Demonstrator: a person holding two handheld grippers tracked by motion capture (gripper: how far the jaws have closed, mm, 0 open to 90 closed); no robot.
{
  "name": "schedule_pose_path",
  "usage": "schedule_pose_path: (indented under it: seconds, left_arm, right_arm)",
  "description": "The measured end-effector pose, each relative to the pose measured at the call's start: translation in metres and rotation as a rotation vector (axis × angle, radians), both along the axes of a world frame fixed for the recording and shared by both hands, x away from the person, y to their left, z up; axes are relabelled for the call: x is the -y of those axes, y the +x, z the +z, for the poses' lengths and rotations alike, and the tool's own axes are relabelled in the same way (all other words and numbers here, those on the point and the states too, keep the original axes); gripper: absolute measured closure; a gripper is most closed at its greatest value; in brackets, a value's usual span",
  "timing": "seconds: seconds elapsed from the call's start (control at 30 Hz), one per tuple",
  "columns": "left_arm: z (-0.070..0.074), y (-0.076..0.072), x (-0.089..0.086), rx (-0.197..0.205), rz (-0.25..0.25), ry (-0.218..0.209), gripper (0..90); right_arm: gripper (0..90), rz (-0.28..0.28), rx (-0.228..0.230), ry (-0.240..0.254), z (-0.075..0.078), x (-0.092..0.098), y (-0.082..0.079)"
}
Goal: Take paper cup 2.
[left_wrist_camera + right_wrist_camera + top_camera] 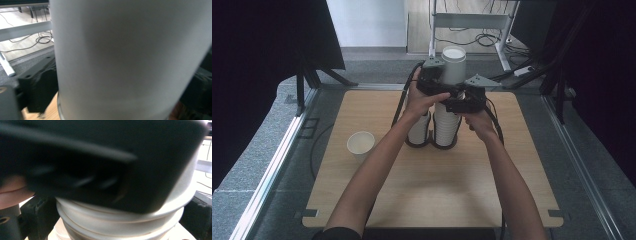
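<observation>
A white paper cup (453, 64) (130, 60) hangs above the right stack of white cups (446, 125) (120, 222), held from the left by my left gripper (442, 80), whose jaws are shut on it. In the left gripper view the cup's wall is very close and hides the jaw tips. My right gripper (458, 103) sits lower, with its black jaws against both sides of the right stack's top rims. A blurred black gripper body (100, 157) crosses the top of the right gripper view.
A second stack of cups (419, 129) stands just left of the first, both in black ring holders (430, 144) mid-table. A single cup (360, 143) stands open side up at the left on the wooden tabletop (412, 190). A metal frame and cables (472, 22) lie beyond the far edge.
</observation>
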State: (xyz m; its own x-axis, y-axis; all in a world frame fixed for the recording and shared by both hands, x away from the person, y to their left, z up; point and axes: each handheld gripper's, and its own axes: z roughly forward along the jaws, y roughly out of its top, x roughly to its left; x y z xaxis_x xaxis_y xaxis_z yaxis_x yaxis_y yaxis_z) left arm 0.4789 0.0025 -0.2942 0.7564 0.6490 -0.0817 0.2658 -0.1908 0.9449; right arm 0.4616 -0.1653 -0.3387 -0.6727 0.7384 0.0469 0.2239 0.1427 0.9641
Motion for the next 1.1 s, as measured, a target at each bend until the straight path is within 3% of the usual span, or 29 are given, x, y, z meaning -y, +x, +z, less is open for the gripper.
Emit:
schedule_pose_path:
  seconds: [0.47, 0.73, 1.1]
  left_arm:
    - [0.001, -0.002, -0.001, 0.028, -0.002, 0.006, 10.2]
    - [0.012, -0.003, -0.006, 0.042, -0.010, -0.060, 11.2]
    - [0.015, -0.003, -0.007, 0.048, -0.008, -0.089, 12.0]
  right_arm:
    - [3.7, -0.001, 0.003, 0.003, -0.001, 0.000, 0.000]
    - [3.7, 0.001, 0.004, 0.002, -0.001, 0.000, 0.000]
    - [3.7, 0.004, 0.004, 0.001, -0.001, 0.000, 0.000]
